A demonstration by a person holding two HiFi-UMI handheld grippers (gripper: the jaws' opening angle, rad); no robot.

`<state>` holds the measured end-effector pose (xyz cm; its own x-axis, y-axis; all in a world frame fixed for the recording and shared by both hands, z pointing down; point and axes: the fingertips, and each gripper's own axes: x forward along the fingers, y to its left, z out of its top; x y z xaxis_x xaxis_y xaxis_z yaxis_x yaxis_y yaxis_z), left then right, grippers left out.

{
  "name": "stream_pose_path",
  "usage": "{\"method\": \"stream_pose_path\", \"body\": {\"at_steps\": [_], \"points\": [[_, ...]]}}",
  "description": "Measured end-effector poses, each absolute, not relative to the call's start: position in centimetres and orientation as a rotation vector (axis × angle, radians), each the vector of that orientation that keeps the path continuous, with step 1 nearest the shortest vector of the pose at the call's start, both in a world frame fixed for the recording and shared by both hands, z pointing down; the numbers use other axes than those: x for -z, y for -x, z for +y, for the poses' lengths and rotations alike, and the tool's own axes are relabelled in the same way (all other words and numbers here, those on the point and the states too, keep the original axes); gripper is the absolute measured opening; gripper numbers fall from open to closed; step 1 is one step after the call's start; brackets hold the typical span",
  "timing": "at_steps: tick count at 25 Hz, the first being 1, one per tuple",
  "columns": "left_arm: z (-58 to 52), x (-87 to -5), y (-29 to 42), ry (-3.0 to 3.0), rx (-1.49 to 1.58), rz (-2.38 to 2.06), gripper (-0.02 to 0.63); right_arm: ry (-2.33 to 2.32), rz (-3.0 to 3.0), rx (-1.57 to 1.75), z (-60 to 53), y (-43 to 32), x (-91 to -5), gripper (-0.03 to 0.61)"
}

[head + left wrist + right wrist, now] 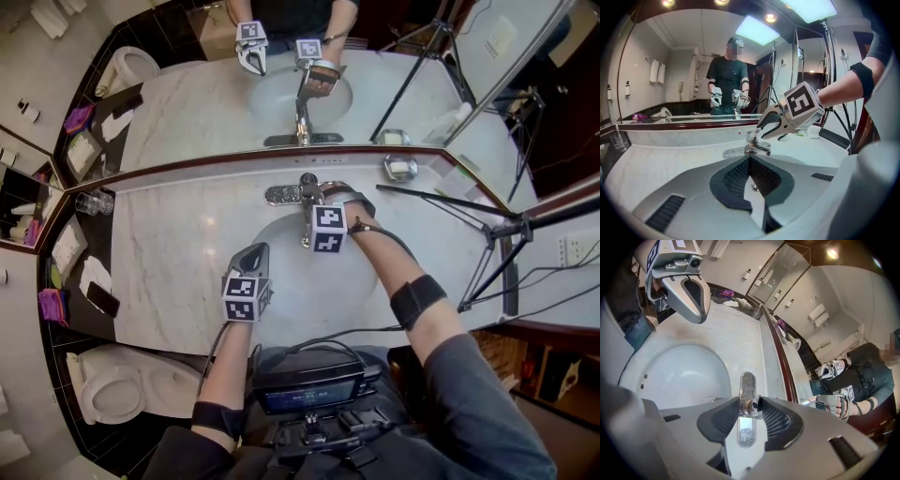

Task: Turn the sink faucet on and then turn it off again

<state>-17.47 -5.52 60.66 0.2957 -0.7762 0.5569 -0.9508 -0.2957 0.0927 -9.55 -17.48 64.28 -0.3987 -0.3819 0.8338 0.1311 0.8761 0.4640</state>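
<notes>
The chrome faucet (302, 193) stands at the back rim of the white basin (281, 272), just under the mirror. My right gripper (315, 194) reaches down onto it from above. In the right gripper view both pads sit against the round handle (751, 405), one on each side, over the long chrome base plate (747, 380). The left gripper view shows that same hold on the faucet (753, 144). My left gripper (255, 251) hovers over the basin's front left, jaws shut with nothing between them (751, 174). I see no stream of water.
A mirror runs along the back of the marble counter (178, 262). A glass tumbler (94, 202) stands at the far left and a soap dish (400, 168) right of the faucet. A tripod (497, 239) rises at the right. A toilet (112, 389) sits at the lower left.
</notes>
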Motion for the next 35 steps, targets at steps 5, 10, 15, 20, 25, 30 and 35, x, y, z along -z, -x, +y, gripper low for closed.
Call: {"method": "stream_pose_path", "body": {"at_steps": [5,10,15,20,25,30,35], "points": [[-5.6,-60.8,17.4,-2.157,-0.588,-1.537,0.004,-0.142,-1.893,0.564,-16.6,9.4,-64.8,0.157],[-5.7,-60.5,17.2,-2.153,-0.588,-1.528,0.003,-0.109,-1.884,0.532,-14.9,9.3,-66.4,0.137],[-5.6,-60.9,17.7,-2.152,-0.588,-1.544,0.004,-0.114,-1.889,0.508,-14.8,9.5,-66.5,0.125],[-5.4,-61.0,17.7,-2.150,-0.582,-1.544,0.004,-0.132,-1.888,0.517,-14.8,9.5,-66.6,0.125],[-5.1,-61.2,17.9,-2.143,-0.593,-1.548,0.004,-0.148,-1.886,0.499,-14.8,9.5,-66.6,0.126],[-4.8,-60.9,18.0,-2.146,-0.593,-1.562,0.003,-0.221,-1.950,0.403,-14.4,9.0,-65.8,0.127],[-3.9,-60.4,17.8,-2.137,-0.585,-1.566,0.004,-0.412,-2.103,0.286,-14.2,8.0,-62.1,0.068]]}}
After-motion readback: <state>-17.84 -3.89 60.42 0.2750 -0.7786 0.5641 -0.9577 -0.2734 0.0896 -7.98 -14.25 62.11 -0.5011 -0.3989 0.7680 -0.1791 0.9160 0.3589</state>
